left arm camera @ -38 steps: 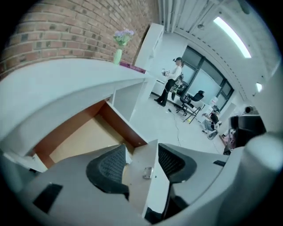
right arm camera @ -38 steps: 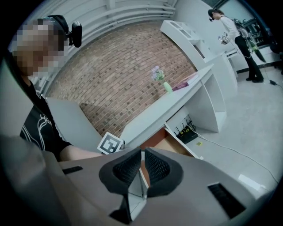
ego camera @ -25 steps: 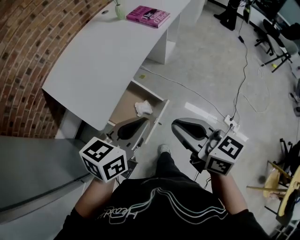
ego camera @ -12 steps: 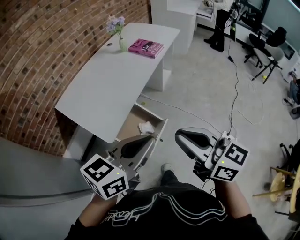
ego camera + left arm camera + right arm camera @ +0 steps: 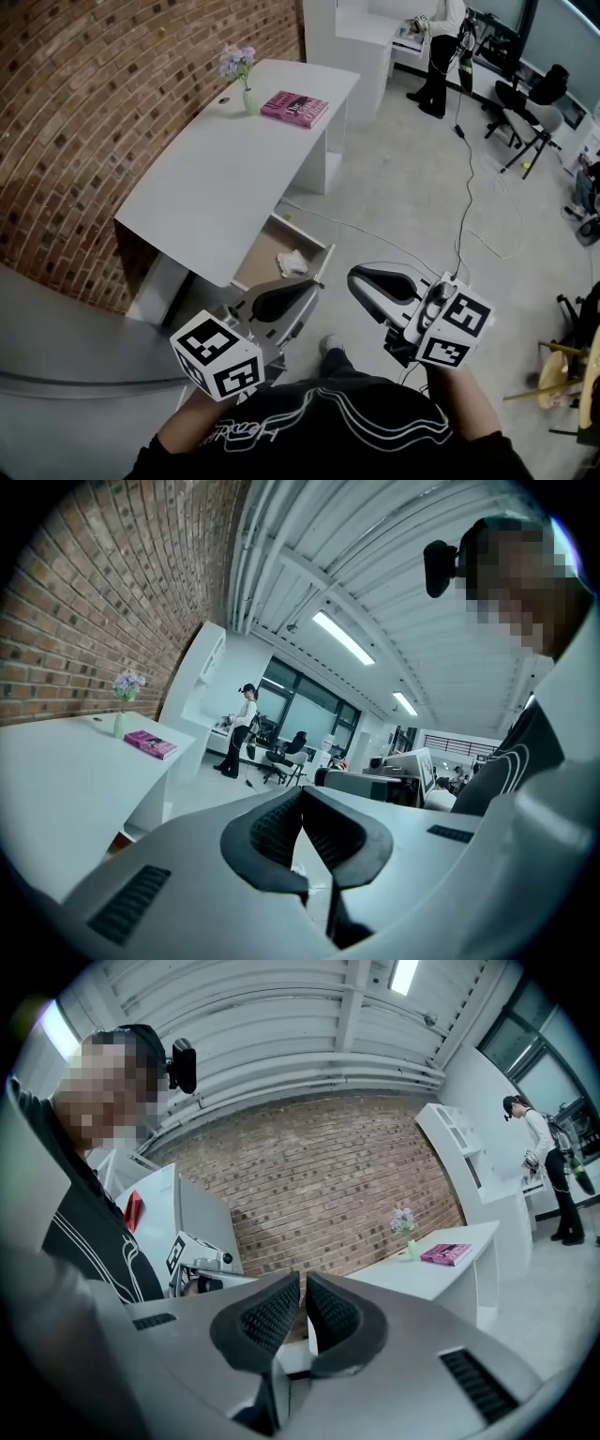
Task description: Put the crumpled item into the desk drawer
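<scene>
Both grippers are empty as I look at them. The left gripper (image 5: 278,300) has its jaws pressed together with nothing between them, and the right gripper (image 5: 379,282) has its jaws almost together, with only a thin slit and nothing inside. I hold them side by side, low and in front of my body, well apart from each other. The left one hovers just above the front edge of the open drawer (image 5: 325,257). The crumpled item (image 5: 292,262), white, lies inside this drawer, near its front right corner. The drawer is pulled out from under the white desk (image 5: 225,178). On the far end of the desk lie a pink book (image 5: 294,107) and a small vase with flowers (image 5: 238,67), close to the brick wall (image 5: 75,122).
</scene>
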Tool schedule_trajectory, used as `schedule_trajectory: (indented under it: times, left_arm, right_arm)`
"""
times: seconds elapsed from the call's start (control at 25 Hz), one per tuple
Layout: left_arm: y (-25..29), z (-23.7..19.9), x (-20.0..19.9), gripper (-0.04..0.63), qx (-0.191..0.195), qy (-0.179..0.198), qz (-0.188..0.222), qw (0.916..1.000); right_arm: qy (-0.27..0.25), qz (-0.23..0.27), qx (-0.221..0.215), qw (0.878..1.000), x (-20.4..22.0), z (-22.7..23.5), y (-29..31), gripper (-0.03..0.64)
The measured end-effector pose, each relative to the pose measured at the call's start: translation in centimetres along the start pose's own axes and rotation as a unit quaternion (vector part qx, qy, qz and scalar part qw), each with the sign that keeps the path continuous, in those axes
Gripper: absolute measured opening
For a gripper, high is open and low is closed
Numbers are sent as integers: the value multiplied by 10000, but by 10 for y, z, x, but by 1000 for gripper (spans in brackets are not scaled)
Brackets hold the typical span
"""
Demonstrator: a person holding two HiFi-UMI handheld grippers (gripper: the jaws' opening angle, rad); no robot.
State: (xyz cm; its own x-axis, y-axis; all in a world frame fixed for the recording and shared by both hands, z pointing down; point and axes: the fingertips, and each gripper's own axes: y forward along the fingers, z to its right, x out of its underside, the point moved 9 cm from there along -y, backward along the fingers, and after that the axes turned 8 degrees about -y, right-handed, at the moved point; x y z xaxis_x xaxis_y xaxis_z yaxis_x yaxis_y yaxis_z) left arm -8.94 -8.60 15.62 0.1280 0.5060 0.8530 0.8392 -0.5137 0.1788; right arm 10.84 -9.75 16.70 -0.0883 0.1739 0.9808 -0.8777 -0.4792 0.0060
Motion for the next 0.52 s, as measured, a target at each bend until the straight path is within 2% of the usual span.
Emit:
schedule_trajectory:
  times: [0.52]
  left_arm:
    - [-1,-2,2,21,39,-99,4,9999]
  right_arm:
    - [-73,-141,51,9999,7,-2,1,54]
